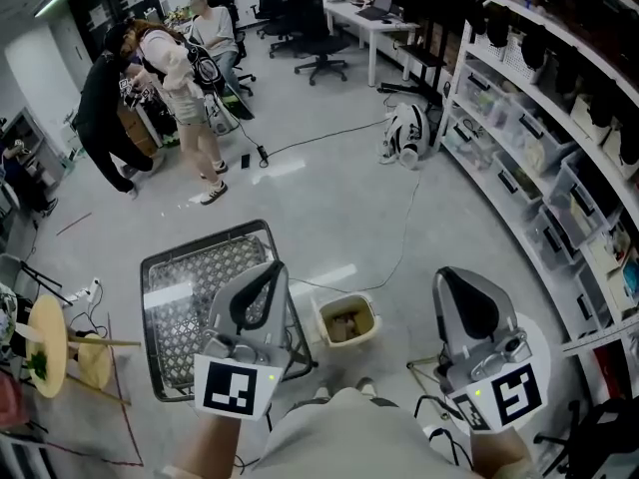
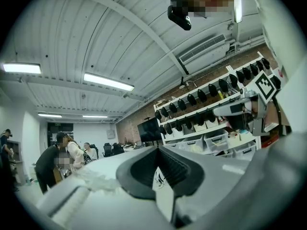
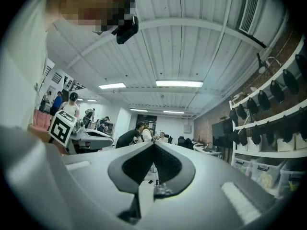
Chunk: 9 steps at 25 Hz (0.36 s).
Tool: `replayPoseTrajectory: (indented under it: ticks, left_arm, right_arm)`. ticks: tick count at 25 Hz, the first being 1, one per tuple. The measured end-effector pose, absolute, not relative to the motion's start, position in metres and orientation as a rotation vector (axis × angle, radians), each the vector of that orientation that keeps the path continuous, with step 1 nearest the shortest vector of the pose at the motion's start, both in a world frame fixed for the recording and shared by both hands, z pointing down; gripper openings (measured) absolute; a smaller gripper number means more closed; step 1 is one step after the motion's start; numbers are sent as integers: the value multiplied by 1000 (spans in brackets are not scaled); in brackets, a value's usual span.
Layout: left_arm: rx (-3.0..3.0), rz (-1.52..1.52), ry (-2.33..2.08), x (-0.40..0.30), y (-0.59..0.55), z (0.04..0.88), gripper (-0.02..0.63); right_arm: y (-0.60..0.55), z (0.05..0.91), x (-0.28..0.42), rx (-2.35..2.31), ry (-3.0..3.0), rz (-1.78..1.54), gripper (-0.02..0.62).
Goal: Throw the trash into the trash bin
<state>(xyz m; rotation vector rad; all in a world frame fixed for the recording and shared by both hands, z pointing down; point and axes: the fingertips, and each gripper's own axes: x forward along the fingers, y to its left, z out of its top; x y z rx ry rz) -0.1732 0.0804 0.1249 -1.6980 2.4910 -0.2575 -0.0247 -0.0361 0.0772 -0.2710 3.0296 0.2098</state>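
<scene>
I find no readable words, numbers or brands. Low in frame, the left gripper (image 1: 268,267) carries a patterned square marker (image 1: 238,387), and the right gripper (image 1: 451,275) carries another (image 1: 516,392).

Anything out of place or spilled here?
Nothing spilled. The trash bin stands upright. Only oddity: a loose cable snakes across the open floor toward it, a possible trip hazard.
</scene>
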Motion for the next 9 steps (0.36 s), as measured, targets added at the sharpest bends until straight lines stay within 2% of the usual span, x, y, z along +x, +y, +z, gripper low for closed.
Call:
replayPoseTrajectory:
  ticks: [9]
  left_arm:
    - [-1703,-240,2487,-177,83,126,3]
  right_arm:
    - [-31,74,-35,-259,3010,206,3]
